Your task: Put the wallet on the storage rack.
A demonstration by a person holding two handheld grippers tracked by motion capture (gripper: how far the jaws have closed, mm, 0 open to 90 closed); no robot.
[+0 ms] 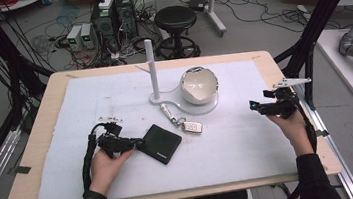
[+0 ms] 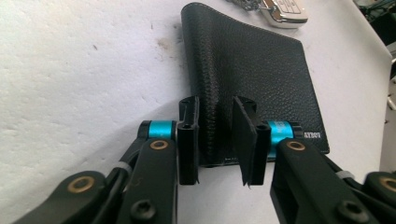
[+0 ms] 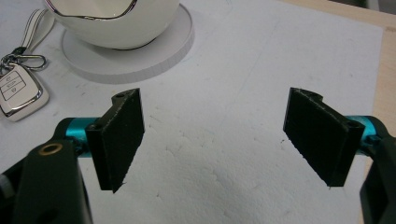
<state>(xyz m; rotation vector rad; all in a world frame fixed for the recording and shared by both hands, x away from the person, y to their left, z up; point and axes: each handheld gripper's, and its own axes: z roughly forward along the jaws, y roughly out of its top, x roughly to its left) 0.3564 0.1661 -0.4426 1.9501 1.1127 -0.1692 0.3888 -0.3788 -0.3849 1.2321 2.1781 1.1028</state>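
Observation:
A black leather wallet [image 1: 161,142] [image 2: 261,79] lies on the white mat [image 1: 249,141], left of centre. My left gripper [image 1: 139,144] [image 2: 217,105] is at the wallet's near-left corner, its jaws drawn in close on either side of the wallet's folded edge, which looks slightly raised between them. Over bare mat near the table's right edge, my right gripper [image 1: 253,106] [image 3: 215,135] is wide open with nothing between its jaws. A white car key fob [image 1: 192,127] [image 2: 285,11] [image 3: 16,91] on a strap and ring rests just beyond the wallet.
A white bowl with a metallic rim [image 1: 199,84] [image 3: 112,18] sits on a round white base [image 1: 210,106] [image 3: 140,60], from which a white post [image 1: 151,67] rises. The wooden table edge [image 1: 281,67] runs just right of my right gripper.

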